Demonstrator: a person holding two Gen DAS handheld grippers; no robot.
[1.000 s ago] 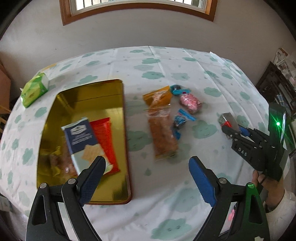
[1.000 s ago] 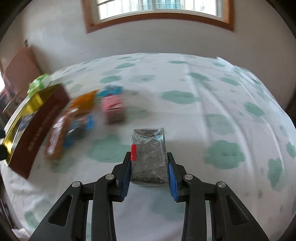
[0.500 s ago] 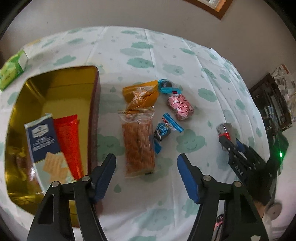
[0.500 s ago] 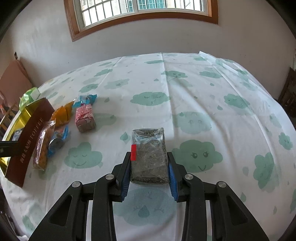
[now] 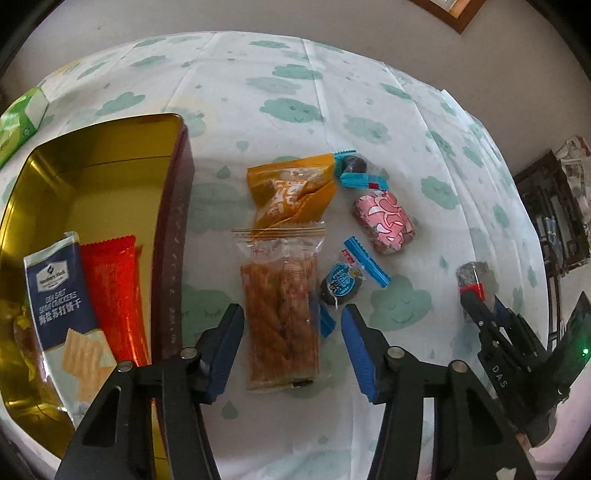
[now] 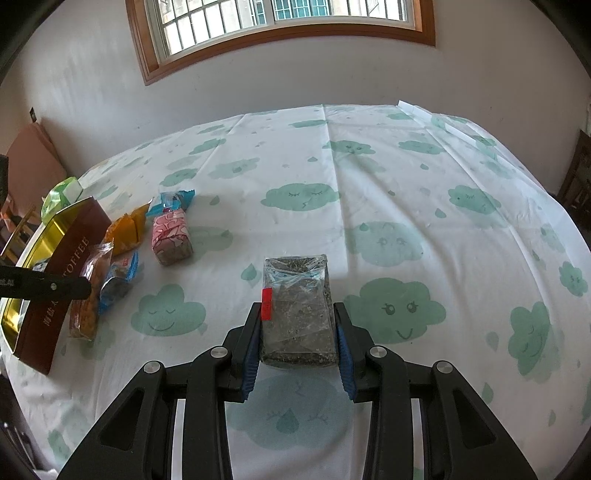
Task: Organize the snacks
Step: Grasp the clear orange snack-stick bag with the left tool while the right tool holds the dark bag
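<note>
My left gripper [image 5: 291,332] is open, its jaws on either side of a clear pack of orange-brown sticks [image 5: 280,306] lying on the cloud-print tablecloth. Beside it lie an orange packet [image 5: 291,192], a small blue-wrapped dark snack [image 5: 341,284], another blue-wrapped one [image 5: 354,170] and a pink wrapped block [image 5: 386,223]. The gold tin [image 5: 110,177] at the left holds a navy cracker pack [image 5: 62,295] and a red packet [image 5: 112,295]. My right gripper [image 6: 298,332] is shut on a dark seed bar in clear wrap [image 6: 297,310], seen also in the left wrist view [image 5: 472,277].
A green tissue pack [image 5: 22,118] lies at the table's far left corner. A dark shelf unit [image 5: 554,218] stands past the table's right edge. The tin's brown side wall [image 6: 59,280] faces my right gripper. A wall with a window [image 6: 280,18] is behind the table.
My left gripper has moved right from over the tin and down, and now straddles the stick pack. My right gripper still holds the seed bar and has turned to face the table's far side.
</note>
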